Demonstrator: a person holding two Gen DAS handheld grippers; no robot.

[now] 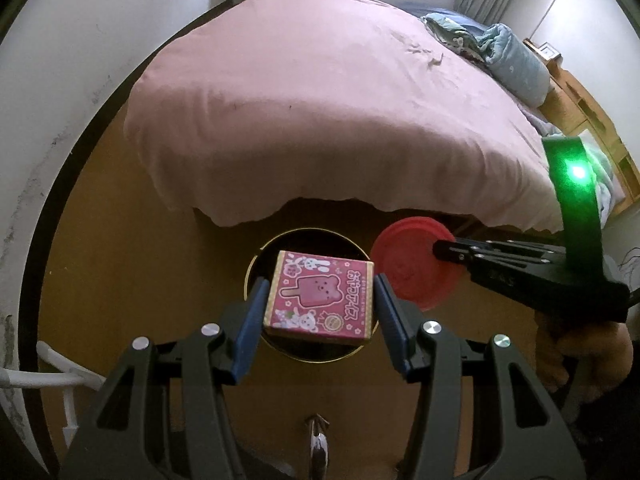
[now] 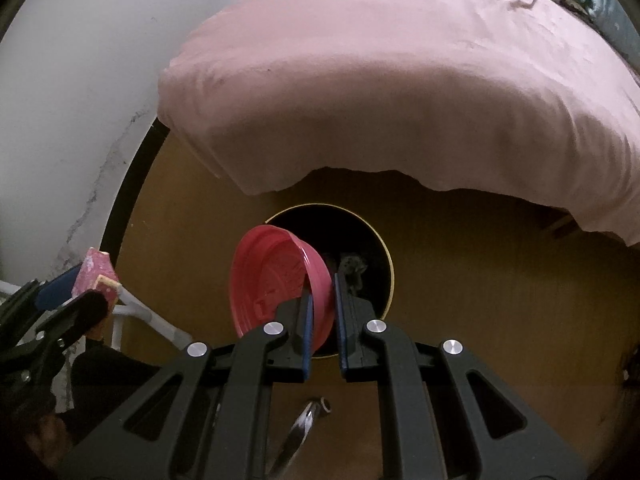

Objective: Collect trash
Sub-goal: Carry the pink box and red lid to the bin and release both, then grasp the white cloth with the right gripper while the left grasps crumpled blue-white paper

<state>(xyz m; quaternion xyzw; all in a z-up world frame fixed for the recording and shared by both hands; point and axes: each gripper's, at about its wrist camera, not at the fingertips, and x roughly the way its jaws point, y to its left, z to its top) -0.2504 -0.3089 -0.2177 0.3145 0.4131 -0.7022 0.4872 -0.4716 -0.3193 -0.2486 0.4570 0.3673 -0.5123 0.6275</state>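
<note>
Where the bed (image 1: 320,112) overhung the floor (image 1: 132,264), we saw the bin (image 1: 256,268) standing open beneath our grippers. Our left gripper (image 1: 320,308) was clamped on the pink box (image 1: 320,300) directly above the bin's mouth. Our right gripper (image 2: 323,316) pinched the rim of the red lid (image 2: 276,280), held tilted over the bin's near edge.

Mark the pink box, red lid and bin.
pink box (image 1: 318,300), left wrist view, printed top face.
red lid (image 2: 276,280), right wrist view, inner face.
bin (image 2: 390,264), right wrist view, right rim.
</note>
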